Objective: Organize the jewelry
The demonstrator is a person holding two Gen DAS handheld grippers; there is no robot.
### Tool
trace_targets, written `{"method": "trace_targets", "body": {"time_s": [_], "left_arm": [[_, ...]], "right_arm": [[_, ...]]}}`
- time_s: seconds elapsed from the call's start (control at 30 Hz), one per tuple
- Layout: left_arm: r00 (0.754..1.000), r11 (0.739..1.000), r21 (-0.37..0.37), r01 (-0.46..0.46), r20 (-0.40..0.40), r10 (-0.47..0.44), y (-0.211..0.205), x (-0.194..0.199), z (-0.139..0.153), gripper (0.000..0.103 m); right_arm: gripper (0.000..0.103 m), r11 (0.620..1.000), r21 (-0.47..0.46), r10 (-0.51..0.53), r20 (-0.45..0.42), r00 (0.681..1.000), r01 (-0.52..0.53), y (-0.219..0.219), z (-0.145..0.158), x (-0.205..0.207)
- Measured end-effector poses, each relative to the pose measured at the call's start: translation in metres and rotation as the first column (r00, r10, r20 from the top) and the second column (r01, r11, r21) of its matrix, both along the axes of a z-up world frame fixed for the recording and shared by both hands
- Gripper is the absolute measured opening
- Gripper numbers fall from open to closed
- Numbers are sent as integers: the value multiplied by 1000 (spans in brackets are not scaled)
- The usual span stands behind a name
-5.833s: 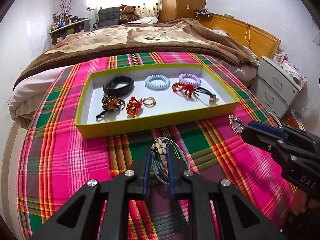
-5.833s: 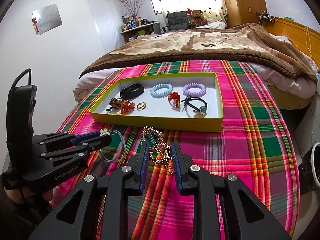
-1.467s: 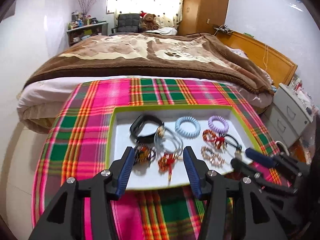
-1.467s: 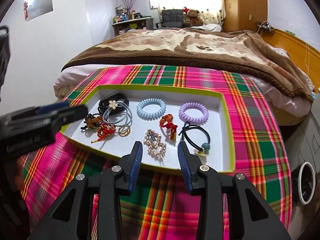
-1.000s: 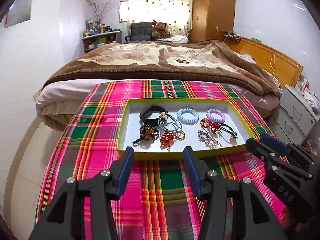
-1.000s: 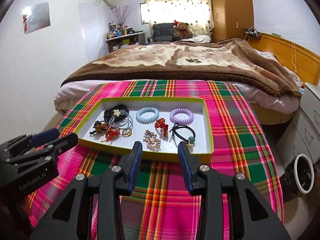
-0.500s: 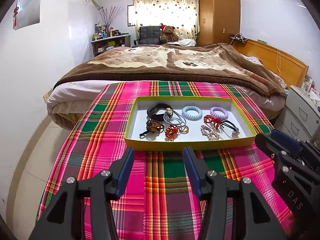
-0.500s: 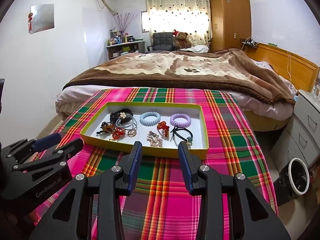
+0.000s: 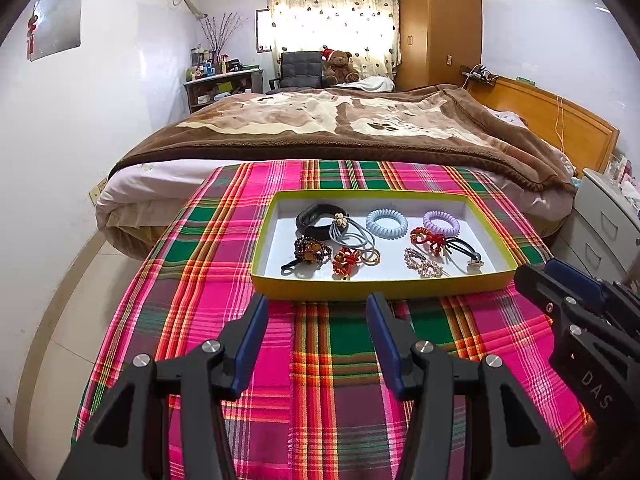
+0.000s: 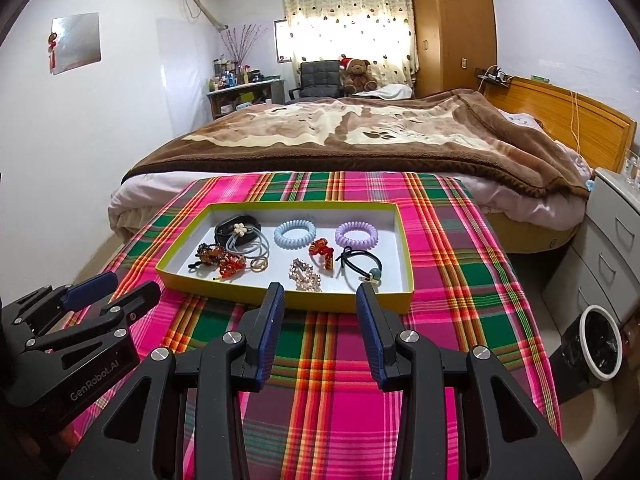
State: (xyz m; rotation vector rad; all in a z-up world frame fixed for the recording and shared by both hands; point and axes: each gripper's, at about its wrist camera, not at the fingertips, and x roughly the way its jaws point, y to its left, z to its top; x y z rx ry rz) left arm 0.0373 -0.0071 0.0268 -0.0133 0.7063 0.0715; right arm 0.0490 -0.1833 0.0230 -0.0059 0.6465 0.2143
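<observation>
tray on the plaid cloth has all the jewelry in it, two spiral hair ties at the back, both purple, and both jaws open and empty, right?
Not quite: only one spiral tie is purple; the other is light blue, as the right wrist view shows. The rest holds: the jewelry lies in the tray on the plaid cloth, and the left gripper and right gripper have open, empty jaws.

Location: a home bedroom. Evidence: a bed [image 9: 360, 128] with brown blanket and wooden headboard [image 9: 560, 120], a wardrobe [image 9: 436, 24], a curtained window [image 9: 332, 4], and a teddy bear [image 9: 338, 66] on the chair [image 9: 300, 72].
</observation>
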Motion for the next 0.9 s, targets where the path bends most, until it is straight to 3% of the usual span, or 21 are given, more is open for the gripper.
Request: {"method": "trace_targets", "body": {"time_s": [0.27,0.9], "left_arm": [[1000,1000,16,-5,-10,5,-3,-1,-1,53],[1000,999,-36,11,-11,-12,2,-2,-1,53]], "right_arm": [[38,1000,2,-7,-3,1000,7,-1,-1,-1],[38,1000,0,-14,-3,1000,14,-2,0,-2]]}}
